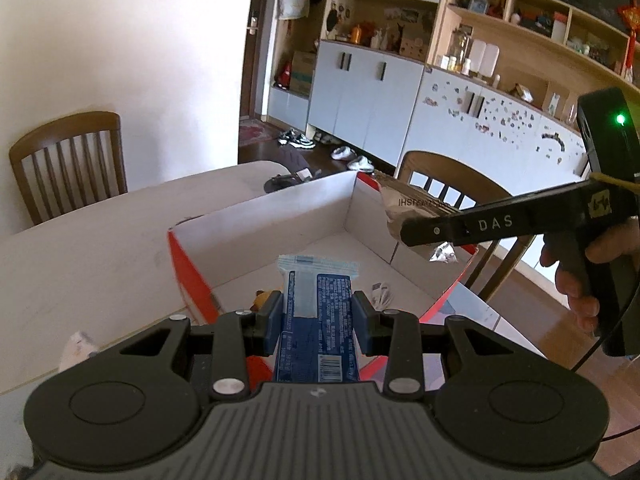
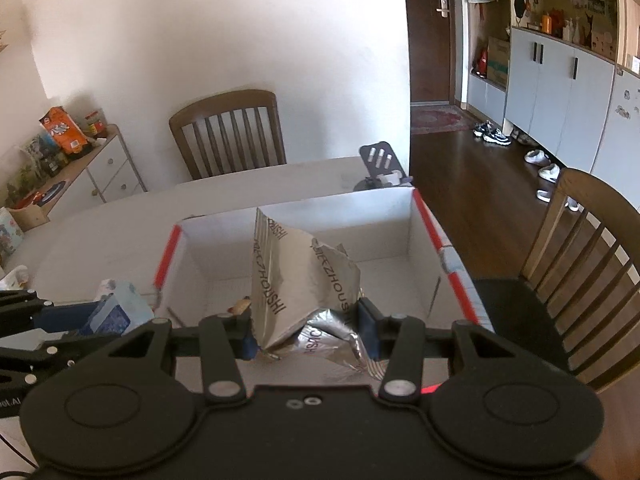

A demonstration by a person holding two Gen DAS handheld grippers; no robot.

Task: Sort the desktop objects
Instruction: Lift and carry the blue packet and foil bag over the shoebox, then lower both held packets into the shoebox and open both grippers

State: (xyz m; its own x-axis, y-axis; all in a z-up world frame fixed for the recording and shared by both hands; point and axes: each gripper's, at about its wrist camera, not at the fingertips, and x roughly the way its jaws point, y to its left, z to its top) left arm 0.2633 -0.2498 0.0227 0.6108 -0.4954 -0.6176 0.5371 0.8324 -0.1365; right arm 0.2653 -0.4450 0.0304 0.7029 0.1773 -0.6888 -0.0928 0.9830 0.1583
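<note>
Already both loads are hanging over the box (image 2: 430, 216): left gripper (image 1: 316, 312) clamping a blue packet (image 1: 318, 308), right gripper (image 2: 306, 320) pinching a foil bag (image 2: 296, 276); neither is dropped yet.

Soft daylight fills both views, washing out the wall (image 2: 200, 40) and pale table (image 1: 80, 248). Fisheye bending curves the shelves (image 1: 520, 40) and darkens the corners. Focus is fairly sharp, slightly soft on near edges

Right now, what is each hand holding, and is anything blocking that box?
Left gripper shut on blue packet. Right gripper shut on silver wrapper. Both over open cardboard box. Nothing in the way.
</note>
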